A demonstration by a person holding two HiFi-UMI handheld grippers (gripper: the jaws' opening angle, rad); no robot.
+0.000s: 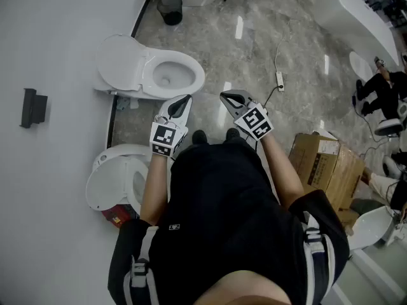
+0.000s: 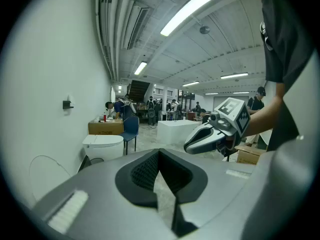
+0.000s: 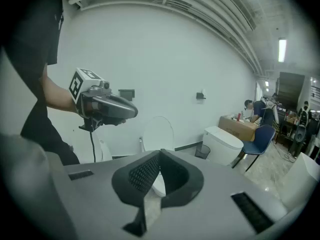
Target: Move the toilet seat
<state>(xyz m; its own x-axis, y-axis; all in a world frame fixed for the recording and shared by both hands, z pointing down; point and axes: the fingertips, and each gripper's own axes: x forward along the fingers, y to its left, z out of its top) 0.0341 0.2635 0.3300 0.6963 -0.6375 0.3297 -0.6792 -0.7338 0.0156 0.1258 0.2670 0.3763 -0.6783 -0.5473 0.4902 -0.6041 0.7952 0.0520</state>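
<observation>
Seemingly nothing of the job is done yet: the toilet seat point(image 1: 121, 62) stands raised against the wall behind the open bowl point(image 1: 170, 75) at the left of the head view, and neither pair of tongs touches it. Just right of the bowl and nearer the person, the left tongs point(image 1: 184, 99) are pressed together on nothing. Further right, the right tongs point(image 1: 226, 96) are likewise closed and empty, both apart from the seat — so the reach, the grip and the move itself all appear left to do.
</observation>
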